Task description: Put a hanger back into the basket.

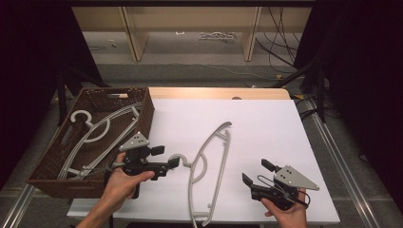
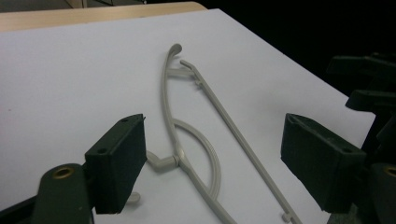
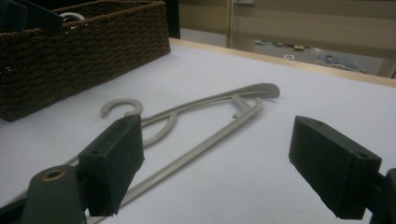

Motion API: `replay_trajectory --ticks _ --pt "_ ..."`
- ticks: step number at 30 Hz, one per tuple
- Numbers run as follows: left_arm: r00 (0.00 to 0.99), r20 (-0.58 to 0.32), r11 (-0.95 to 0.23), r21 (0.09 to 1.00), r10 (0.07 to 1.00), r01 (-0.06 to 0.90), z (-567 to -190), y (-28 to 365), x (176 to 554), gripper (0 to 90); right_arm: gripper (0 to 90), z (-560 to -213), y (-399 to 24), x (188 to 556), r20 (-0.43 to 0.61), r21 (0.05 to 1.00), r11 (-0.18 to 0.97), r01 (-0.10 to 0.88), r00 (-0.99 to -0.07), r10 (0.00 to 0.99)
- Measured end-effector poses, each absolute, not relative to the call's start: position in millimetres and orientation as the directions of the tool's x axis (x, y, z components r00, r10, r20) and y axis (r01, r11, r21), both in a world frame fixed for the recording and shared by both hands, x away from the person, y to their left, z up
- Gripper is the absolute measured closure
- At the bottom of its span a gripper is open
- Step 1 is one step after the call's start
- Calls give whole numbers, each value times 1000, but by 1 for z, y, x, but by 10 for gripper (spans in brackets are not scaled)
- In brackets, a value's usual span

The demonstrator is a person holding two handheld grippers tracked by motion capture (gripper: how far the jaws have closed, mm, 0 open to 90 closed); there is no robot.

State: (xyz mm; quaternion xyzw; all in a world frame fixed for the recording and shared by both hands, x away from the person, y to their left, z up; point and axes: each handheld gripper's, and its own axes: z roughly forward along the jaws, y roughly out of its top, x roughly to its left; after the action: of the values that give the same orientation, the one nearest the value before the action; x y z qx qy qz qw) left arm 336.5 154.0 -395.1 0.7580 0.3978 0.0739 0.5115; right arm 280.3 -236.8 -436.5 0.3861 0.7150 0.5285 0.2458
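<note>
Hanger laid on the worktop, left jaws parted at its hook

Nearest, the right gripper (image 1: pixel 254 173) hovers low over the white worktop (image 1: pixel 266 128), jaws wide and empty. The grey hanger (image 1: pixel 209 166) lies flat mid-worktop, hook towards the left gripper (image 1: pixel 167 157), whose jaws stand wide beside the hook with nothing pressed between them. Beyond on the left, the wicker basket (image 1: pixel 145 111) holds more hangers (image 1: pixel 95 130). This looks like a hanger set down from the basket; next, probably, reach back into the basket for another.
</note>
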Motion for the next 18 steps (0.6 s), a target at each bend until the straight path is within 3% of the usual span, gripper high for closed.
replay_trajectory --ticks 18 --pt "686 -254 -321 739 682 592 -446 121 341 224 189 -436 -236 279 49 945 151 289 -585 809"
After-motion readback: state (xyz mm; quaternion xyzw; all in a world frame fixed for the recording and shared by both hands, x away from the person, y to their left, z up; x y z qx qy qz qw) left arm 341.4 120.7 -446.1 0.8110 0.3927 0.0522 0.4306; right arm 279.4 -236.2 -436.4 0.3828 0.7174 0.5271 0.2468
